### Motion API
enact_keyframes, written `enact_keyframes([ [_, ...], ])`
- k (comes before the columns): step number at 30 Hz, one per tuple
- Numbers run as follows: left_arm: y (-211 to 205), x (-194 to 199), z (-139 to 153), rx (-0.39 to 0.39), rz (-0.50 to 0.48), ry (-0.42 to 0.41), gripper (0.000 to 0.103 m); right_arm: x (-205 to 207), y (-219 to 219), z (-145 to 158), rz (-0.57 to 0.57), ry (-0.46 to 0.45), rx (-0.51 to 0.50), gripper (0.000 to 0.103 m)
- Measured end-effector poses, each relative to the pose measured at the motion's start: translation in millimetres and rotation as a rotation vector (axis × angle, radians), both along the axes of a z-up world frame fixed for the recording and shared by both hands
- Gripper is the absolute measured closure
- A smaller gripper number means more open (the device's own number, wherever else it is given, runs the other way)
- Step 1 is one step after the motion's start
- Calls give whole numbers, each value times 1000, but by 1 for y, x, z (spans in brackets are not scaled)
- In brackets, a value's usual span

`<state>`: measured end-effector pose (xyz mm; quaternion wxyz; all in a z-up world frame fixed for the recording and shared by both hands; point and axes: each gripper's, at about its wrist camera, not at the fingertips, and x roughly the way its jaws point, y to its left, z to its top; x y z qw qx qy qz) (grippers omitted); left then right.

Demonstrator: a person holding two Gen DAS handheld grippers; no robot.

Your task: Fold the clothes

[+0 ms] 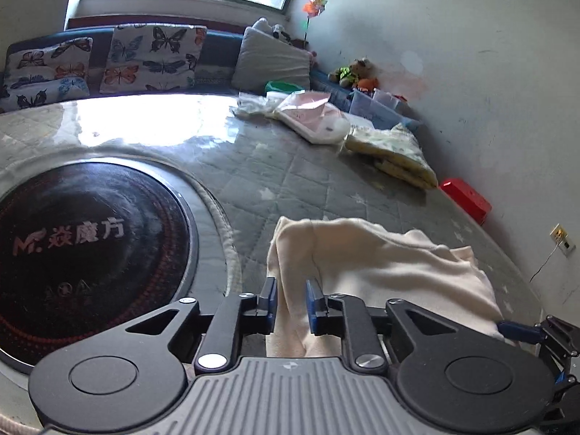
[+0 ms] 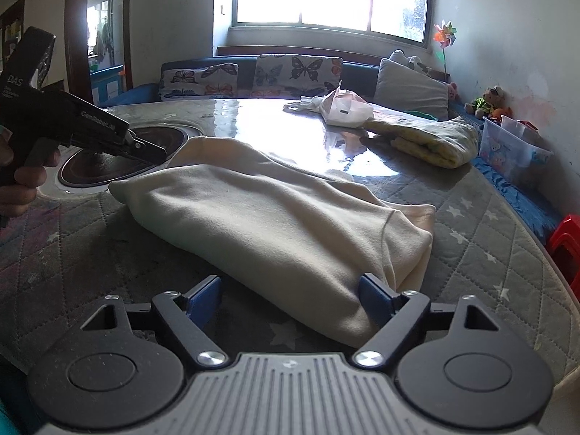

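A cream garment [image 2: 275, 224] lies folded into a thick bundle on the quilted grey worktop [image 2: 489, 253], stretching from the left middle of the right wrist view down to the lower right, where its doubled end sits against the right tongs [image 2: 290, 299]. These tongs are spread wide, the blue pads well apart; the right-hand pad touches the near corner of the garment while the other stands over bare quilting, and nothing is pinched between them.

In the left wrist view the left tongs [image 1: 291, 304] are at the bottom centre, narrowed around a fold of the cream garment [image 1: 380, 272] that runs down between the blue pads. The fabric fills the gap, so they appear to grip it. The same tongs enter the right wrist view from the upper left, held by a hand [image 2: 21, 177], their tip at the far left end of the bundle.

A round black cooktop [image 1: 90, 239] with pale lettering is set into the worktop at the left of the left wrist view. Farther back, toward the upper right, lie a yellow patterned folded blanket [image 1: 395, 152] and a pink and white bag [image 1: 315, 116]. Butterfly cushions [image 1: 152, 58] line the bench beneath the window, and a red stool [image 1: 467, 199] stands by the wall at right.
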<state>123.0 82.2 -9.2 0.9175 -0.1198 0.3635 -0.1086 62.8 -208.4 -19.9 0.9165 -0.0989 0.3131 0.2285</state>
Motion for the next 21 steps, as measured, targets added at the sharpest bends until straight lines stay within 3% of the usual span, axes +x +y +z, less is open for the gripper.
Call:
enact_keyframes([
  [4, -7, 3, -6, 6, -11, -5, 84, 0, -1, 0, 1, 3, 10, 18],
  [6, -8, 4, -8, 22, -13, -8, 95, 1, -1, 0, 4, 2, 10, 17],
  [9, -5, 4, -10, 33, -5, -22, 98, 1, 0, -1, 7, 0, 6, 16],
  [13, -12, 2, -9, 111, 3, -63, 99, 0, 1, -3, 15, -8, -7, 16],
  [17, -24, -1, -15, 244, -14, -132, 100, -1, 3, -4, 24, -14, -21, 16],
  [21, -27, -1, -14, 270, -20, -140, 100, -2, 4, -6, 30, -19, -31, 14],
])
